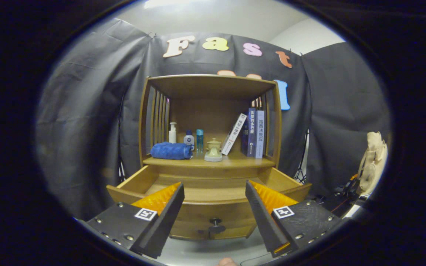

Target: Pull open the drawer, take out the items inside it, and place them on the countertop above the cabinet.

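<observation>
A wooden cabinet stands ahead with its drawer (213,192) pulled out toward me. The drawer's dark knob (216,223) shows on its front panel, low between my fingers. What I see of the drawer's inside is bare wood; the front part is hidden behind the panel. My gripper (215,190) is open, held in front of the drawer, with nothing between the fingers. On the countertop (235,161) above the drawer lie a rolled blue towel (171,150), a white pump bottle (172,133), a small white bottle (189,139), a blue bottle (200,139) and a pale lidded pot (213,150).
Three books (252,132) lean at the right end of the countertop under the cabinet's top board (211,82). Slatted side walls close the shelf space. A beige bag (374,162) and cables sit off to the right of the cabinet. A fingertip (227,262) shows below the drawer.
</observation>
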A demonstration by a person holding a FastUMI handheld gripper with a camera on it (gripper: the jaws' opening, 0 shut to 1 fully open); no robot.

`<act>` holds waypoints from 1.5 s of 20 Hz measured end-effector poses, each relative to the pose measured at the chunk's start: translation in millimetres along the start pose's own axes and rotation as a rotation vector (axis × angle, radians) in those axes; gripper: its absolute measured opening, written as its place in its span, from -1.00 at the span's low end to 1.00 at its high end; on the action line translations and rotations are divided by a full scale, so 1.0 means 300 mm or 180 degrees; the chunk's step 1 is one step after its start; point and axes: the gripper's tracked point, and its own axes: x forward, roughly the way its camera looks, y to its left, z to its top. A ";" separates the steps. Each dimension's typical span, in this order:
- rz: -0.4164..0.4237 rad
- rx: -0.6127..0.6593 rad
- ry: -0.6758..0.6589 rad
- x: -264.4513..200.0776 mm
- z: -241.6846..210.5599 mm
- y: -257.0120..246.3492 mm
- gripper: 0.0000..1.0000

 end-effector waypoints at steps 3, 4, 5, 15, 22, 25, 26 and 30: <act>0.0014 -0.0106 0.0078 0.016 -0.124 -0.003 0.97; 0.0040 -0.0103 0.0145 0.022 -0.169 0.000 0.97; 0.0060 -0.0076 0.0204 0.026 -0.205 0.000 0.97; 0.0166 0.0208 0.0505 0.098 -0.305 0.022 0.97; 0.0245 -0.0137 0.0624 0.191 -0.441 0.033 1.00; 0.0209 -0.0075 0.0663 0.248 -0.456 0.056 1.00; 0.0220 -0.0044 0.0684 0.268 -0.451 0.058 1.00; 0.0284 0.0299 0.0799 0.371 -0.460 0.078 0.98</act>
